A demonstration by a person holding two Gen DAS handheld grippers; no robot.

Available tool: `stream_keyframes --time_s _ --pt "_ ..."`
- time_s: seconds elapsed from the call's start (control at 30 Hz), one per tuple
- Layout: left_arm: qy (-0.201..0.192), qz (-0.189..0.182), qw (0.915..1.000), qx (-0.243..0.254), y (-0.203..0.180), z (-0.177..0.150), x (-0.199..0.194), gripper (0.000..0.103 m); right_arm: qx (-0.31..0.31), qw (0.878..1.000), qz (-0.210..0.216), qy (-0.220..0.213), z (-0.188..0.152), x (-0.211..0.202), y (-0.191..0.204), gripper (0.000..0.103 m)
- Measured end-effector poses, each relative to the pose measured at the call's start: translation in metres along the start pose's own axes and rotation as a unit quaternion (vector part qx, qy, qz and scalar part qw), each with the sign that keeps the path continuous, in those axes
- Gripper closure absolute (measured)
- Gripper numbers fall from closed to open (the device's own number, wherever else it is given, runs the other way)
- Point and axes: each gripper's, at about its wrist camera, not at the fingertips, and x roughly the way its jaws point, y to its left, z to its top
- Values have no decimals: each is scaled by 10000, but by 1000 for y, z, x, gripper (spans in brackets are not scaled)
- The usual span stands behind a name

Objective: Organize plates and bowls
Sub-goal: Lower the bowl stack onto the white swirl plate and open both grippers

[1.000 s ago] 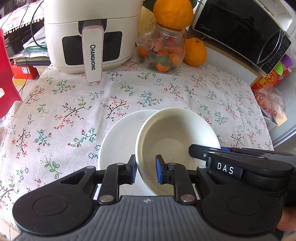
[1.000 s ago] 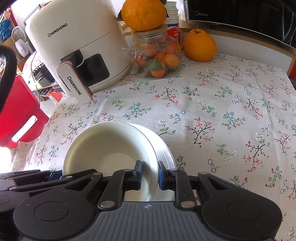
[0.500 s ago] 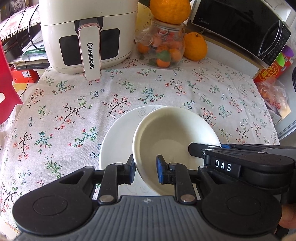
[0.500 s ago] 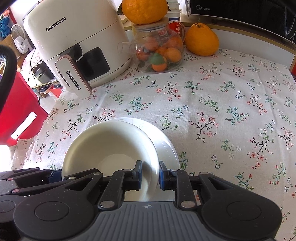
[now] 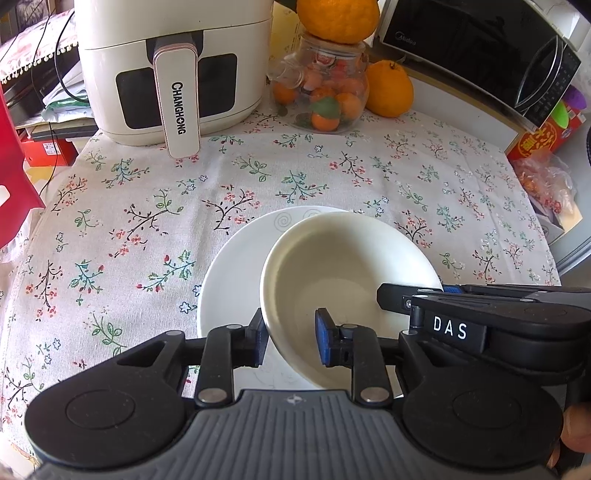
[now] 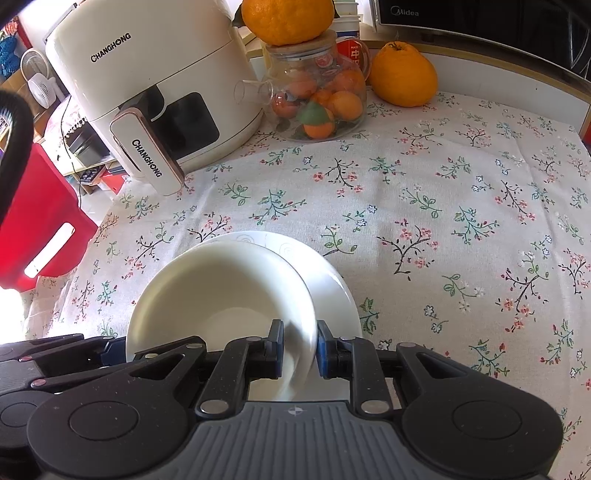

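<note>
White ceramic bowl (image 5: 351, 280): tilted, its low side resting on the round white plate with grey swirl marks (image 5: 236, 273), rim caught on two sides by the hand-held grippers; it sits a little flatter on the plate than a second ago.
Plate: flat on the floral cloth of the worktop (image 5: 147, 221), near its front edge, partly covered by the bowl; it has not shifted.
Left hand-held gripper (image 5: 290, 341): its jaws are opening, with the bowl's left rim between them; the outer pad is at the rim, while the blue inner pad (image 5: 323, 341) stands clear of the bowl wall, a wider gap than a second ago.
Right hand-held gripper (image 6: 300, 349): clenched on the bowl's right rim, one pad inside the bowl and one outside, as it was before.
Red plastic stool (image 6: 33, 229): off the worktop's left edge.
Cream air fryer marked CHANGHONG (image 5: 173, 66): at the back left of the worktop, handle facing forward.
Clear glass jar of small oranges (image 5: 325, 92): just right of the air fryer, a large orange (image 5: 338, 18) sitting on its lid.
Second large orange (image 5: 388, 90): on the cloth, just right of the jar.
Black microwave oven (image 5: 480, 55): at the back right, beyond the cloth.
</note>
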Motion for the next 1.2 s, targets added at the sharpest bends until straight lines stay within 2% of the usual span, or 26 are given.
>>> stream_keyframes --time_s 0.4,0.7,0.83,0.93,1.07,1.13,1.17,1.2 --pt "-51 8 10000 9 0 0 -3 77 42 10000 -26 -78 -2 -4 -1 87" --pt "-148 59 9999 21 0 -1 -8 66 101 9998 -52 -179 -2 -12 -4 86" --pt "-303 121 9994 136 0 -4 -16 58 -7 9991 -205 -365 -4 -24 -2 82" --pt "-487 192 9983 244 1 -9 -27 54 -79 9982 -297 -507 -7 -35 -1 75" --pt "-820 290 9957 332 4 -21 -50 42 -299 9960 -414 -738 -16 -56 2 65" --pt "-941 252 9946 366 5 -29 -61 35 -436 9941 -459 -878 -24 -68 6 56" --pt "-965 185 9944 377 6 -34 -67 31 -468 9937 -458 -910 -29 -73 7 43" --pt "-975 125 9945 375 7 -39 -72 28 -494 9933 -457 -944 -34 -79 7 37"
